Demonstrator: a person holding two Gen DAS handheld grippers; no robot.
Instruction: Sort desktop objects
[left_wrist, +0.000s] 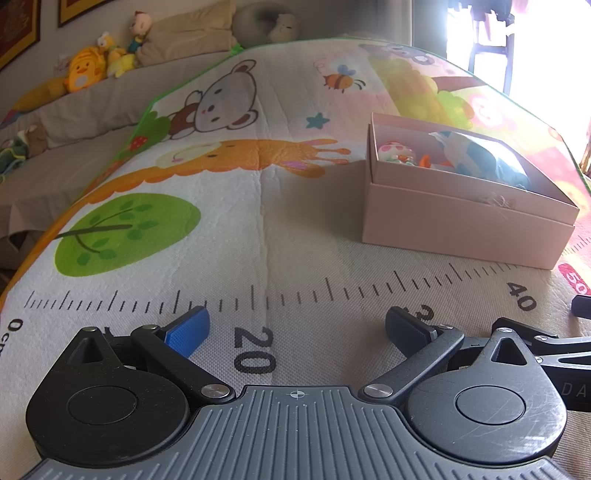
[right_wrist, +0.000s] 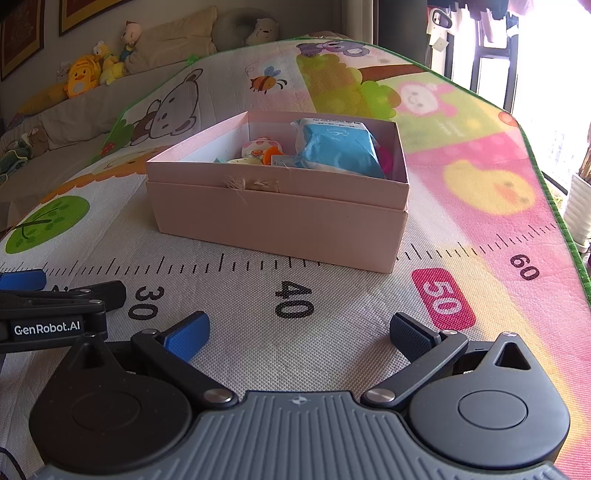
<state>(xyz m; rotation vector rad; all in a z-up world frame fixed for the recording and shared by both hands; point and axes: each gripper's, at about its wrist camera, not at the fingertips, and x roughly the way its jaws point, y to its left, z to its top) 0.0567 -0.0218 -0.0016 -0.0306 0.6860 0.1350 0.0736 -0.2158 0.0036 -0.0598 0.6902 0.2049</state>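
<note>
The left claw (left_wrist: 295, 328) and the right claw (right_wrist: 299, 332) both gape wide with nothing between them, low over the play mat (right_wrist: 229, 317). Ahead sits the pink box (right_wrist: 280, 218), holding a blue packet (right_wrist: 336, 147) and small toys (right_wrist: 258, 149).

two low wrist views, side by side, both facing pink box (left_wrist: 461, 221) (right_wrist: 280, 218)

box (right_wrist: 280, 218): pale pink
packet (right_wrist: 338, 147): light blue (white edges)
mat (right_wrist: 229, 295): cartoon animals, black ruler marks, green border
finger pads (right_wrist: 186, 338): blue
plush duck (right_wrist: 79, 75): yellow and orange
</note>
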